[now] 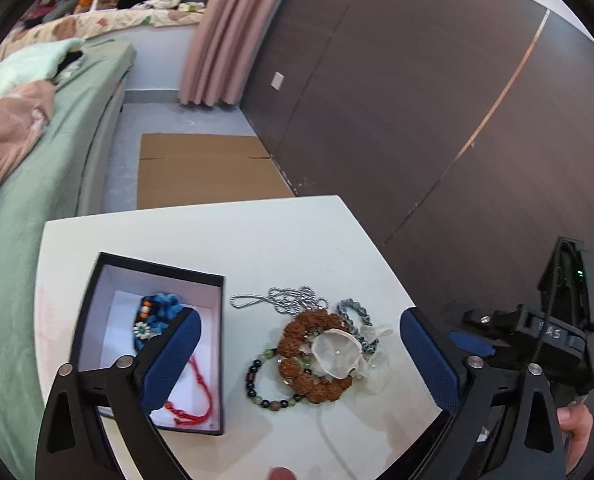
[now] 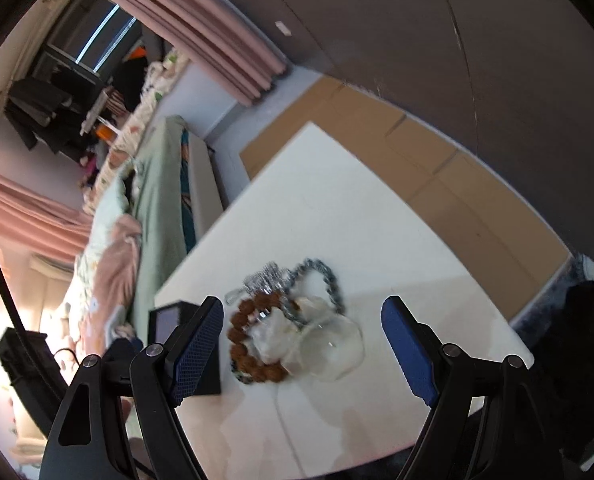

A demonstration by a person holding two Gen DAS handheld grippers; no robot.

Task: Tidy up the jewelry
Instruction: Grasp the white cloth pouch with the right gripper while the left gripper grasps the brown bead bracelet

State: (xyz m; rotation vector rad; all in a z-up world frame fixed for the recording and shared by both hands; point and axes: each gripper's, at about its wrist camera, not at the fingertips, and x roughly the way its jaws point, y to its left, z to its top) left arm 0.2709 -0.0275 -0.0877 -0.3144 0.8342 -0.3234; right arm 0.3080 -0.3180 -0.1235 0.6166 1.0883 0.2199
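Brown-beaded bracelet (image 1: 312,356) — tangled with silver chain (image 1: 285,300), white table (image 1: 257,236).

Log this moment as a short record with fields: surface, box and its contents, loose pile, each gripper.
surface: white table
box: black box, open, at the left of the table in the left wrist view
in box: blue piece and red cord bracelet
loose pile: beside the box, brown bead bracelet, silver chain, dark and green bead bracelet, translucent white piece, grey-blue link bracelet, overlapping
left gripper: open, empty
right gripper: open, empty, pile lies between its fingers in its view
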